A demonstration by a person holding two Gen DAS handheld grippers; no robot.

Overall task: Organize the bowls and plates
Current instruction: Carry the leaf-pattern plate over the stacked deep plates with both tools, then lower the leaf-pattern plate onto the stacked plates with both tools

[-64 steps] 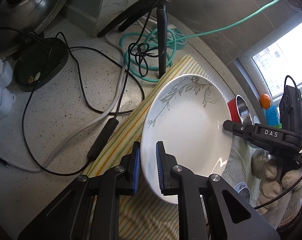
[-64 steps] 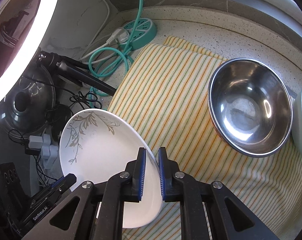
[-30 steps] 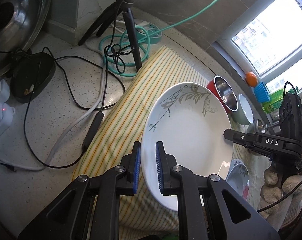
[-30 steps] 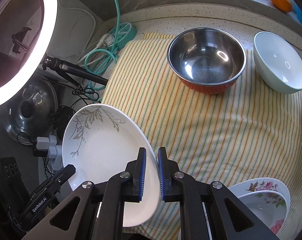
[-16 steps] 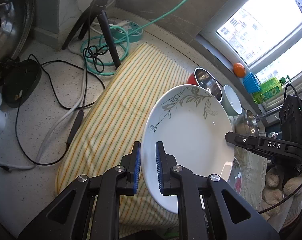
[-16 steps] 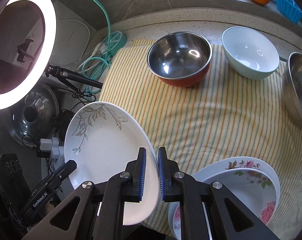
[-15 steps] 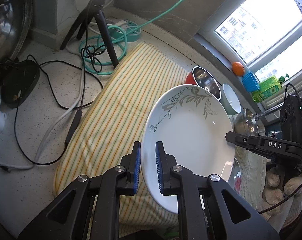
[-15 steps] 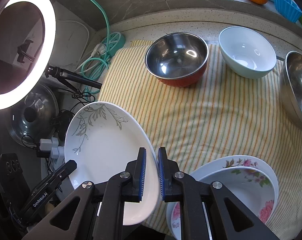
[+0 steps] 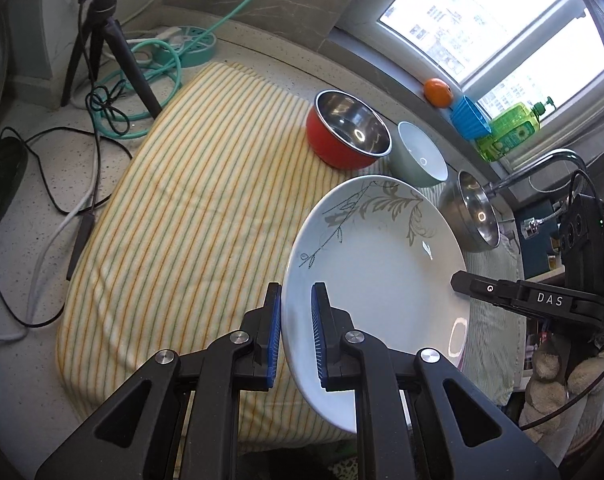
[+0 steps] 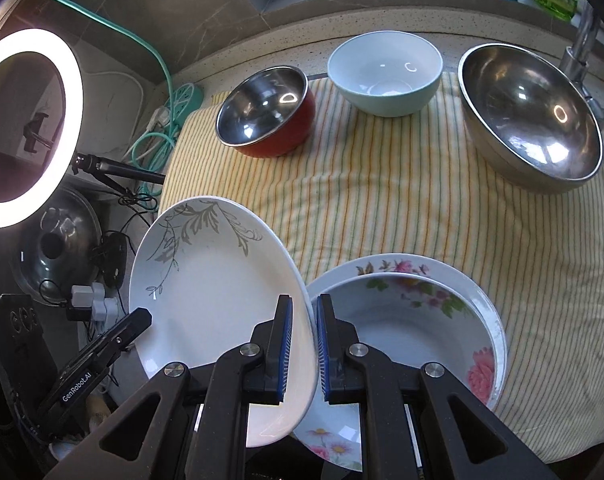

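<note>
a wide, shallow white ceramic plate with a grey leaf-and-vine print along one side of its rim (image 9: 381,264) is held off the surface, carried between the two tools. the glaze is glossy and catches a window reflection near the lower right edge; the well is plain white. the print shows a thin dotted stem with curling leaves.

left gripper (image 9: 296,332): blue-padded fingers clamped on the plate's near-left rim, one pad above and one below the edge. right gripper (image 10: 303,344): clamped on the opposite rim in the same manner; in the left wrist view it enters from the right with its tip on the plate edge.

the plate hangs tilted above the near edge of a yellow cloth with thin green and orange stripes (image 9: 190,208), which covers the speckled stone counter (image 9: 30,184). in the right wrist view the plate sits just left of, and partly over, a stack of two white floral-print dishes (image 10: 417,320), a deeper one nested in a wider one.

further back on the cloth: a red bowl with a steel interior (image 10: 266,112), a pale green ceramic bowl (image 10: 383,74), a large stainless steel bowl (image 10: 529,118). these stand apart from one another in a row.
</note>
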